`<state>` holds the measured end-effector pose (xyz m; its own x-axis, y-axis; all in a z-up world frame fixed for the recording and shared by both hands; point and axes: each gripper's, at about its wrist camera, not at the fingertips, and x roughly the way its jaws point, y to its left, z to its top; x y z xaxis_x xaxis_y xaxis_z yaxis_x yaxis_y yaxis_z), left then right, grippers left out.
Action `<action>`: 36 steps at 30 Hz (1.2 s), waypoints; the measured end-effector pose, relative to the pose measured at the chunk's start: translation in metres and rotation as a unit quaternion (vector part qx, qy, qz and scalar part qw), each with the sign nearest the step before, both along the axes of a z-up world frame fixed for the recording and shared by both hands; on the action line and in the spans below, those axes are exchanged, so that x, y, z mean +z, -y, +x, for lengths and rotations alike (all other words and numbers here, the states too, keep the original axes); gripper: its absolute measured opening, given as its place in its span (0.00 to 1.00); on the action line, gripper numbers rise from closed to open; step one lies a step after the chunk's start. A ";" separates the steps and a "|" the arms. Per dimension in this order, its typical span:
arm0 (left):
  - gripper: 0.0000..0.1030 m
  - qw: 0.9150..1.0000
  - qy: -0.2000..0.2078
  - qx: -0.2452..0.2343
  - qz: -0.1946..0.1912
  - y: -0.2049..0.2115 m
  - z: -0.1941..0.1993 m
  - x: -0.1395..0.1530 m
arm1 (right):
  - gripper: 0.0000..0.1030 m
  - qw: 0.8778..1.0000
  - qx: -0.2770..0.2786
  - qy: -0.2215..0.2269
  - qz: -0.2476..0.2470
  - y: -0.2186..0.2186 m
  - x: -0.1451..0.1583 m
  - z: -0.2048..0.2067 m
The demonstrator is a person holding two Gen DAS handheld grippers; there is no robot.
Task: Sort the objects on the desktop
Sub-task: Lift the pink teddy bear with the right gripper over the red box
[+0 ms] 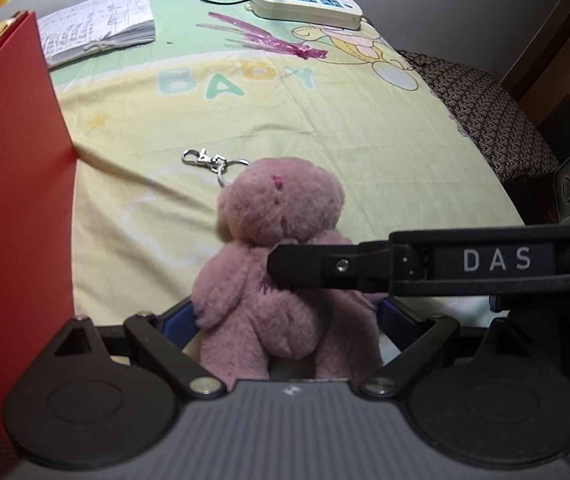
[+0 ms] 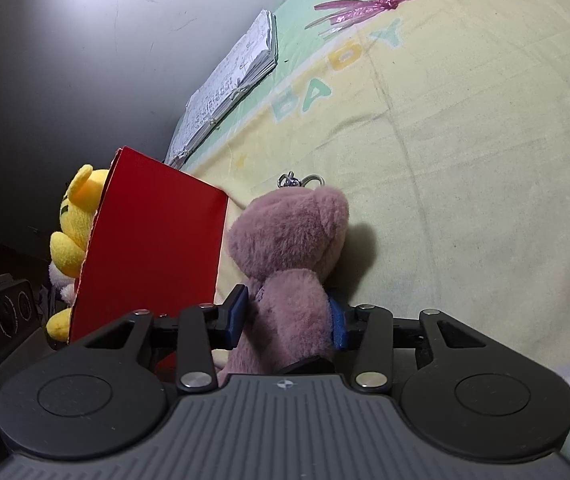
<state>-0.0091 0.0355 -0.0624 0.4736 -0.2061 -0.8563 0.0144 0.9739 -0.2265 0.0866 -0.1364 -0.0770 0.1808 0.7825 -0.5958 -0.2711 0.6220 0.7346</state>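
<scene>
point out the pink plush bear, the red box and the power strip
pink plush bear [image 1: 281,208]: left wrist view, on its head
red box [image 2: 153,240]: right wrist view, on its flat side wall
power strip [image 1: 305,4]: left wrist view, on its top face

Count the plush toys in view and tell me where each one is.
2. The pink plush bear sits on the bedsheet between the claws; the yellow plush toy is behind the red box. More may be hidden there.
</scene>
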 end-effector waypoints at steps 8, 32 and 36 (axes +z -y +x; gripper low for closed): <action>0.90 0.999 0.011 -0.031 -0.008 0.014 -0.020 0.011 | 0.41 1.000 -0.015 0.021 -0.009 0.015 0.016 -0.026; 0.90 0.985 0.135 -0.089 -0.052 -0.030 -0.092 0.103 | 0.39 0.983 -0.092 0.158 0.005 -0.014 0.109 -0.112; 0.90 0.982 0.163 -0.085 -0.053 -0.058 -0.103 0.122 | 0.39 0.979 -0.093 0.179 0.021 -0.037 0.125 -0.122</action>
<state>-0.1121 0.0936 0.0596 0.6697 -0.3862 -0.6343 0.2633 0.9221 -0.2835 -0.0356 -0.0993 0.0479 0.5151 0.7380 -0.4360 -0.4006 0.6569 0.6387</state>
